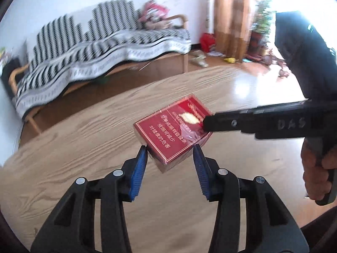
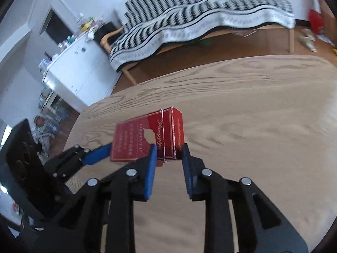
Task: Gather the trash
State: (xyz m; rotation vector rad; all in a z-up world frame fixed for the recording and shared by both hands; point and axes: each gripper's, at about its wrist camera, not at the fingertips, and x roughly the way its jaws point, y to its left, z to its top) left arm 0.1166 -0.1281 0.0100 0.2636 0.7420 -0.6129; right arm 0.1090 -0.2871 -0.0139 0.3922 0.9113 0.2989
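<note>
Both grippers clamp one red pack [image 1: 172, 130] above the table [image 1: 84, 126]: left gripper [image 1: 169, 149] on its end, right gripper [image 2: 168, 150] on the other. Only the left view shows the hand [image 1: 318, 175].

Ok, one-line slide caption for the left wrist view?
Both grippers, left and right, clamp a red pack above the wooden table.

Beyond the far edge of the wooden table [image 2: 252, 97] stands a sofa [image 1: 101, 48] under a black-and-white patterned cover. A white cabinet [image 2: 80, 71] with clutter on top stands near the sofa's end, and a brown curtain [image 1: 231, 14] hangs beside a potted plant [image 1: 261, 21].
</note>
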